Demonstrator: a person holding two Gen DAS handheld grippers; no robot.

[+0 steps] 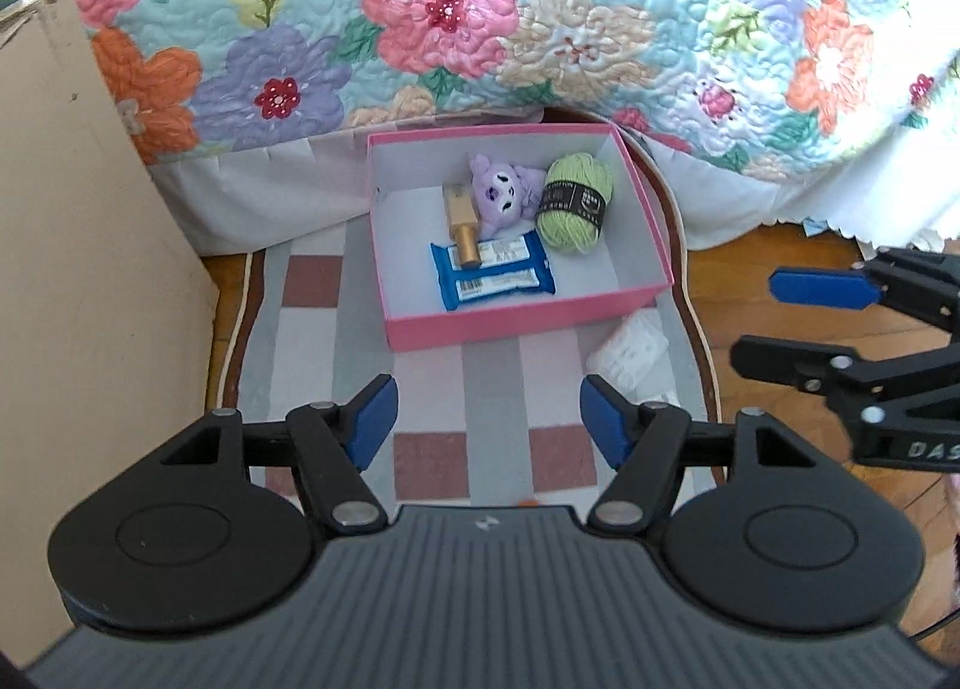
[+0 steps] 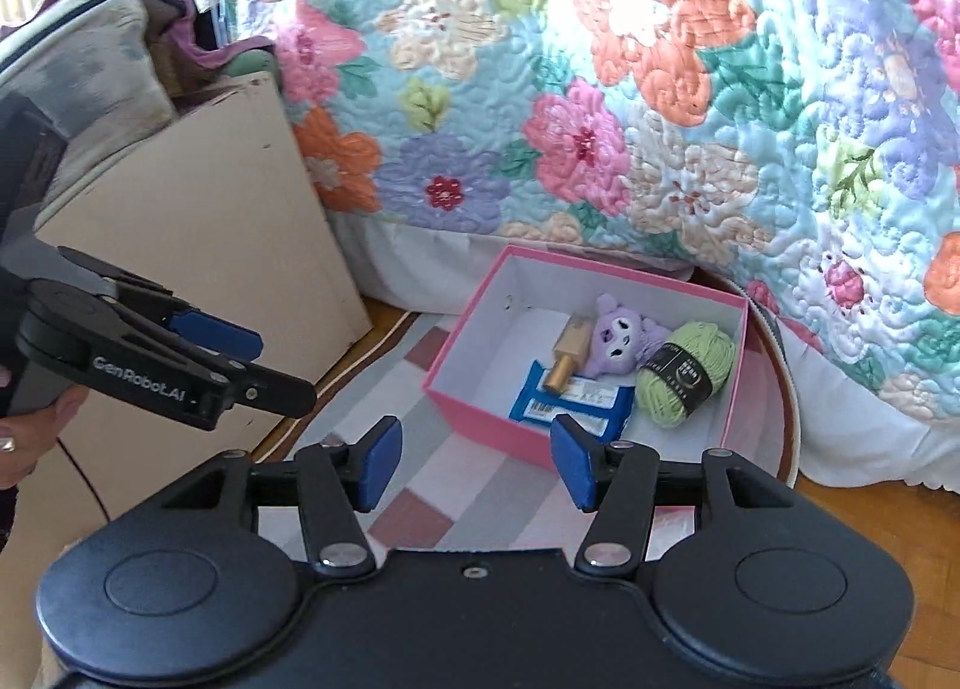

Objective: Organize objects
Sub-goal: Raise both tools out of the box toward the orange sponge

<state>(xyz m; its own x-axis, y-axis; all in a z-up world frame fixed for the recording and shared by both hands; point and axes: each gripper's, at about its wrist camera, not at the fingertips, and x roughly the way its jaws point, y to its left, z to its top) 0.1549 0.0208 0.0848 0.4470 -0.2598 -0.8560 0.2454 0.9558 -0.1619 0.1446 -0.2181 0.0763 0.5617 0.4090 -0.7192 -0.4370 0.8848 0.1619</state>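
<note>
Nearest the viewer, the left tongs [image 1: 487, 425] stand wide apart and hold nothing; they hover over the checked cloth [image 1: 432, 383] that covers the counter [image 1: 699, 341]. The right tongs [image 2: 476, 461] are likewise spread wide and empty.

At 2 o'clock from the left tongs, on the cloth just outside the box's near right corner, lies a white packet [image 1: 627, 353]. It is probably soft wrapped tissue, though the glare makes that uncertain. If so, it is light and compliant; grip it across its short side.

Further out, at 12 o'clock, sits the pink box [image 1: 522, 317]. Inside, from near to far:

- Blue wipes pack [image 1: 504, 284]: flat, soft, slippery film. Long axis runs 9 to 3 o'clock.
- Gold tube [image 1: 463, 230]: rigid, smooth, resting partly on the pack. Long axis runs 12 to 6 o'clock, round end nearest.
- Green yarn ball [image 1: 575, 206]: light, springy. Take it at the black band.
- Purple plush [image 1: 501, 191]: soft, face up.

Beyond the box hangs the floral quilt [image 1: 444, 11].
</note>
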